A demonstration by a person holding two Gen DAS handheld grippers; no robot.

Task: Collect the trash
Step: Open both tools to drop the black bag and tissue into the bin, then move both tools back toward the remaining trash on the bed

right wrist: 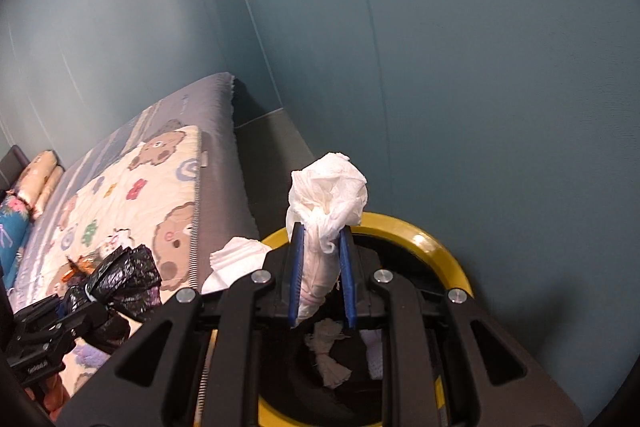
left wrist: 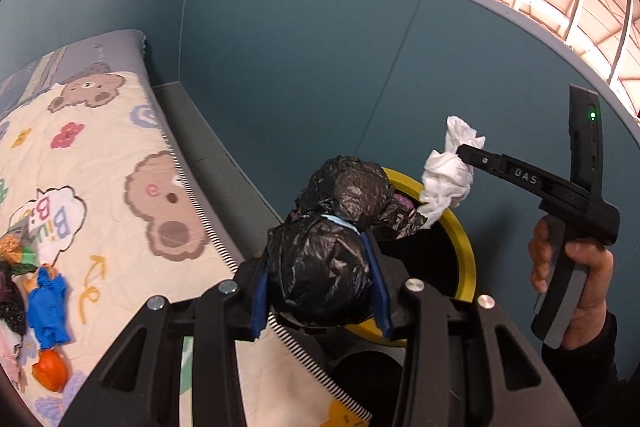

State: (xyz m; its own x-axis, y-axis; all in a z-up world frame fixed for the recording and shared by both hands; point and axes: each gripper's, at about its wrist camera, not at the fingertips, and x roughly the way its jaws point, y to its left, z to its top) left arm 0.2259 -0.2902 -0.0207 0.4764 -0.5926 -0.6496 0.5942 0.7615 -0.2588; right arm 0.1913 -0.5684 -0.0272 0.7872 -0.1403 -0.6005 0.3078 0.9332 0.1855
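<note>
Blue wall beside a bed (left wrist: 120,155) with a bear blanket, left tongs (left wrist: 320,271) pinching a black bag (left wrist: 324,259), right tongs (right wrist: 322,279) pinching white tissue (right wrist: 328,195), both over the yellow-rimmed bin (right wrist: 436,251).

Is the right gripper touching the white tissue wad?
Touching. The right wrist view shows the white tissue wad pinched between the right gripper and its blue pads, above the yellow-rimmed bin.

Both wrist cams close, angled down; share yellow-rimmed bin (left wrist: 466,247) (right wrist: 440,255), bed (left wrist: 100,147) (right wrist: 132,195)
</note>
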